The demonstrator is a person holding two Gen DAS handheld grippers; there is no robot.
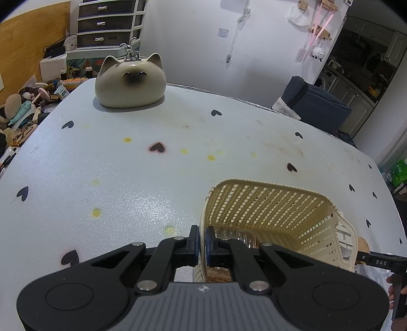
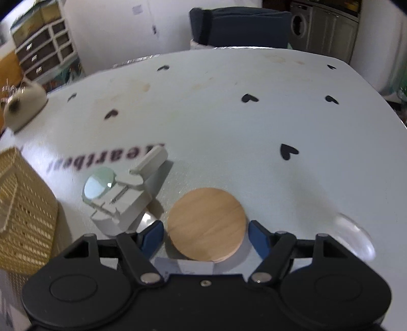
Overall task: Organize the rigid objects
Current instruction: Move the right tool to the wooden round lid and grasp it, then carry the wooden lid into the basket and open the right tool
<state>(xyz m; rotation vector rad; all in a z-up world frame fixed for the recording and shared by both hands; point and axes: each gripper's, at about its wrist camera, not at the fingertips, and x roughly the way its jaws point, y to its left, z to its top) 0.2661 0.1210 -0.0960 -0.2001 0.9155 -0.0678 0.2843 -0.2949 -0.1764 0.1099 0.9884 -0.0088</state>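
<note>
A cream woven basket point(image 1: 267, 203) stands on the table at lower right of the left wrist view; it also shows at the left edge of the right wrist view point(image 2: 23, 203). My left gripper point(image 1: 202, 242) is shut on the basket's near-left rim. Some clear and brown things lie inside, partly hidden. My right gripper point(image 2: 204, 238) is open, its blue fingers either side of a round wooden disc point(image 2: 207, 224) on the table. A white holder with a round lens point(image 2: 122, 193) lies just left of the disc.
A ceramic cat figure point(image 1: 129, 81) sits at the far left of the table point(image 1: 127, 178). A clear glass lens point(image 2: 356, 236) lies right of my right gripper. A dark blue chair point(image 1: 313, 101) stands behind the table. Clutter and drawers point(image 1: 106, 23) fill the far left.
</note>
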